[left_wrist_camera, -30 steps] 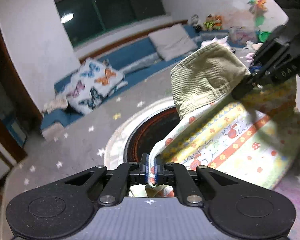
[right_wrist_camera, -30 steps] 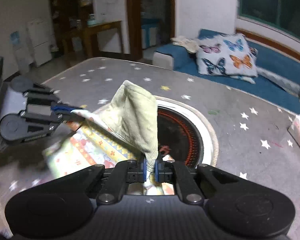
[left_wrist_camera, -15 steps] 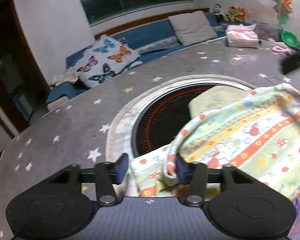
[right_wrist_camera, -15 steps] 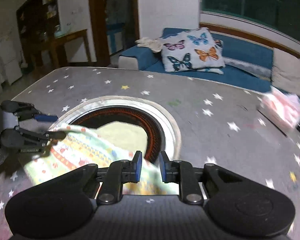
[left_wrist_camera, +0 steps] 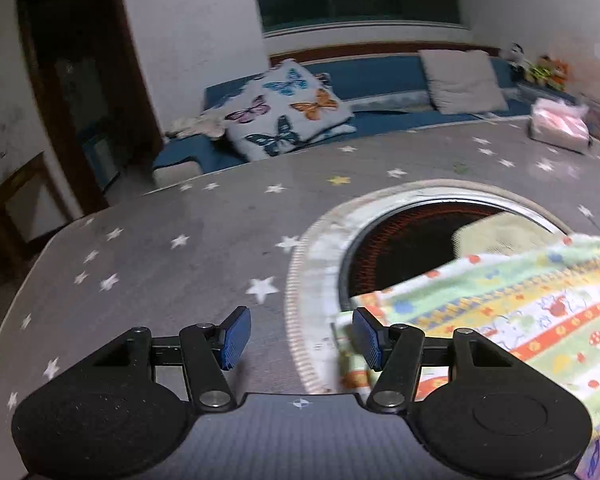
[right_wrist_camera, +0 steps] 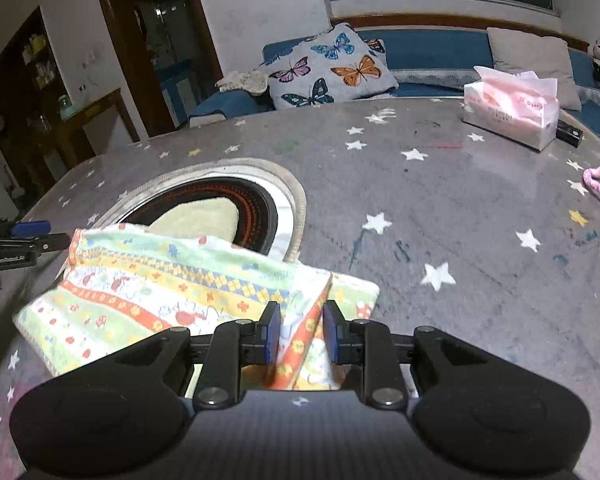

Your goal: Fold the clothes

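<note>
A second ago both grippers pinched the patterned garment (right_wrist_camera: 172,288) aloft; now it lies doubled on the starry table (right_wrist_camera: 440,208), partly over the round burner (right_wrist_camera: 256,204). The left gripper (left_wrist_camera: 298,338) stands wide apart beside its corner; the right gripper (right_wrist_camera: 300,332) is parted around a loose edge, gripping nothing; one fold looks laid.

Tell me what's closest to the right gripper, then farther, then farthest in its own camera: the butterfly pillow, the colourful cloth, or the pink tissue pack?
1. colourful cloth, right at the right gripper.
2. pink tissue pack, far right on the table.
3. butterfly pillow, on the sofa beyond.
</note>
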Tool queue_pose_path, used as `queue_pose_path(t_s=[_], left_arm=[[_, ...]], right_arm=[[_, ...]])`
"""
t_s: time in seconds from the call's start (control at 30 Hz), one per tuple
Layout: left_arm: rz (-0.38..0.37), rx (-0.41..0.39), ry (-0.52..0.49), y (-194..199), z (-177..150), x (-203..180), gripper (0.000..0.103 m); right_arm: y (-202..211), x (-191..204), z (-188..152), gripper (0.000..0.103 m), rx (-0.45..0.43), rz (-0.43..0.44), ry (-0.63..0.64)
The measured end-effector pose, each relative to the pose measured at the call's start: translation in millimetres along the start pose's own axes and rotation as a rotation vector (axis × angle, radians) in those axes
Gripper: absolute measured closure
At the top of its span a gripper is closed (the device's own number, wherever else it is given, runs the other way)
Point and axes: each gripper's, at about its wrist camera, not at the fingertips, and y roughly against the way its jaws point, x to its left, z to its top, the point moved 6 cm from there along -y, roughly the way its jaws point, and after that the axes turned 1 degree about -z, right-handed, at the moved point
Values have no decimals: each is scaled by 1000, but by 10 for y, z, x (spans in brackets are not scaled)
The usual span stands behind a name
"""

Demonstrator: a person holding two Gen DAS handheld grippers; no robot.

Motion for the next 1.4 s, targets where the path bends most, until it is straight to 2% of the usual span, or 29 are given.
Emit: queue_pose_path(t_s=[0.13, 0.3, 0.4, 0.5, 0.53, 0.67, 0.77, 1.0, 1.1, 1.23, 1.4], left_arm=[[-16, -23, 6, 143, 7, -2, 45], [-80, -36, -26, 259, 24, -161, 64], [-138, -35, -34, 262, 78, -317, 65], [-191, -25, -60, 230, 123, -511, 65], [-206, -22, -69, 209, 140, -577, 65], [-235, 6, -65, 38, 183, -699, 65], [-256, 27, -62, -89, 215, -791, 64], [-305, 76, -56, -385, 290, -1004, 64], [-306, 103, -23, -511, 296, -964, 63], [-310, 119, 35, -594, 266, -860, 51], [-279, 93, 51, -488, 254, -743, 37]], right_arm=[[-21, 16, 26, 99, -11, -36, 16], [-45, 37, 60, 99, -24, -80, 37], [-59, 49, 80, 96, -32, -107, 49], [-53, 65, 109, 84, -43, -132, 57], [-22, 75, 131, 84, -51, -136, 52], [49, 292, 203, 84, -55, -47, 75], [-42, 487, 230, 84, -33, 28, 102], [-441, 776, 313, 84, -3, 72, 133], [-570, 782, 317, 87, 13, 71, 124], [-587, 806, 303, 88, 10, 58, 134], [-426, 941, 297, 88, -3, 71, 196]])
